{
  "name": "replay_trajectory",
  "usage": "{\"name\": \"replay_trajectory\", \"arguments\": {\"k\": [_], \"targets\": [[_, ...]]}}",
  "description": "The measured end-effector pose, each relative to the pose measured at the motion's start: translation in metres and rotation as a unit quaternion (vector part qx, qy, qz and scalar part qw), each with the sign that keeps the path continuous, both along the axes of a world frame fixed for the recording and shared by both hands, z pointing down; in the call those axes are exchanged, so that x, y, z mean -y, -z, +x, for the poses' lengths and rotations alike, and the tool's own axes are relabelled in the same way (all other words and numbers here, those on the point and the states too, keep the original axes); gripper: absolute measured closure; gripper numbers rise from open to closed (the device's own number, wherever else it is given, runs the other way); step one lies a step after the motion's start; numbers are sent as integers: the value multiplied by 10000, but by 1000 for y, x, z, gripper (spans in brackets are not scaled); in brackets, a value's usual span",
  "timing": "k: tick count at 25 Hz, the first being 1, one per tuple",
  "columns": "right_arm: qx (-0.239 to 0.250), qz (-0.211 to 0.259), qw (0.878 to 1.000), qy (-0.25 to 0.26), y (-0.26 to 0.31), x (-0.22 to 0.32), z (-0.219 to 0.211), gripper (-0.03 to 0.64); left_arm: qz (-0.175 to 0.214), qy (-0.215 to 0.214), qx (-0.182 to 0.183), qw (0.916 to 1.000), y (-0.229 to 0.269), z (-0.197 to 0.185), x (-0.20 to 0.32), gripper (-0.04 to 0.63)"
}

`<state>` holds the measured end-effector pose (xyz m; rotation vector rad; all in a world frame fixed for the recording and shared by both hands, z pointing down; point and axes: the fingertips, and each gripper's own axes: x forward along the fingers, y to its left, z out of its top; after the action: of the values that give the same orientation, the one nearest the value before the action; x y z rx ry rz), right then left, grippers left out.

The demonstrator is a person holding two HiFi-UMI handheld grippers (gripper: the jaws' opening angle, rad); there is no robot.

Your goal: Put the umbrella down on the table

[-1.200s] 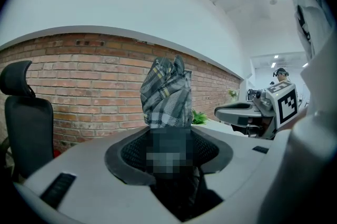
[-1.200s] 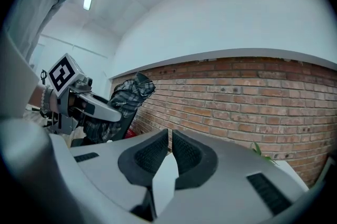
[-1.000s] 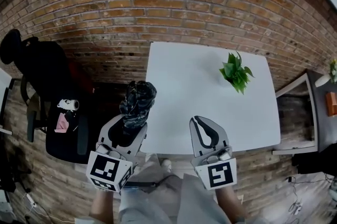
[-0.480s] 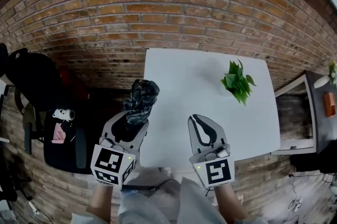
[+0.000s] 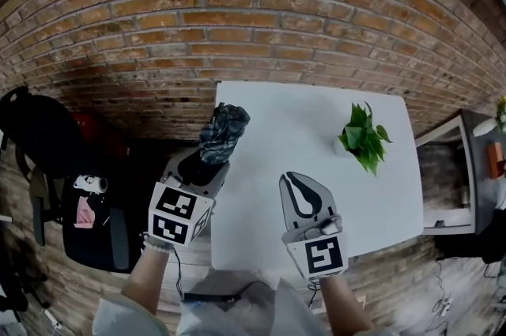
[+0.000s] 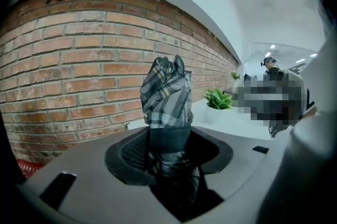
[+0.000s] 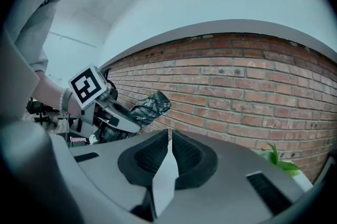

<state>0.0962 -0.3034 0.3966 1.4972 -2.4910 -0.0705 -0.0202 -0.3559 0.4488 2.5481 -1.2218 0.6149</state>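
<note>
A folded plaid umbrella (image 5: 224, 133) sticks out of my left gripper (image 5: 209, 162), which is shut on its lower part. The umbrella's top hangs over the left edge of the white table (image 5: 300, 121). In the left gripper view the umbrella (image 6: 166, 94) stands up between the jaws of the left gripper (image 6: 169, 136), and the dark pads press on it. My right gripper (image 5: 297, 183) hovers over the table's near part, shut and holding nothing. In the right gripper view the right gripper (image 7: 169, 136) shows only a thin slit between its pads, with the umbrella (image 7: 151, 104) to the left.
A small potted plant (image 5: 365, 137) stands on the table's right side. A brick wall (image 5: 237, 18) runs behind the table. A black office chair (image 5: 47, 145) stands on the brick floor at the left, and a low dark side table (image 5: 466, 168) sits at the right.
Both grippers have moved forward toward the table. The umbrella has gone from beside the table's left edge to over that edge. The right gripper stays shut.
</note>
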Motion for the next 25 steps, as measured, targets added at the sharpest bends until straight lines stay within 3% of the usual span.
{"name": "replay_trajectory", "arguments": {"k": [10,14,19,25], "targets": [[-77,-198,9996,-189,-31,29,3,563,-741,-165,599,9953,-69,22,102,374],[-138,-316,9991,-266,-42,33,4,563,-1129,-217,953,9888,-99,28,136,374],[-360,-540,9973,-332,-61,39,8,563,-1542,-224,1134,9813,-136,37,172,371],[-366,-693,9958,-474,-72,41,13,563,-1973,-225,1614,9667,-168,41,197,364]]}}
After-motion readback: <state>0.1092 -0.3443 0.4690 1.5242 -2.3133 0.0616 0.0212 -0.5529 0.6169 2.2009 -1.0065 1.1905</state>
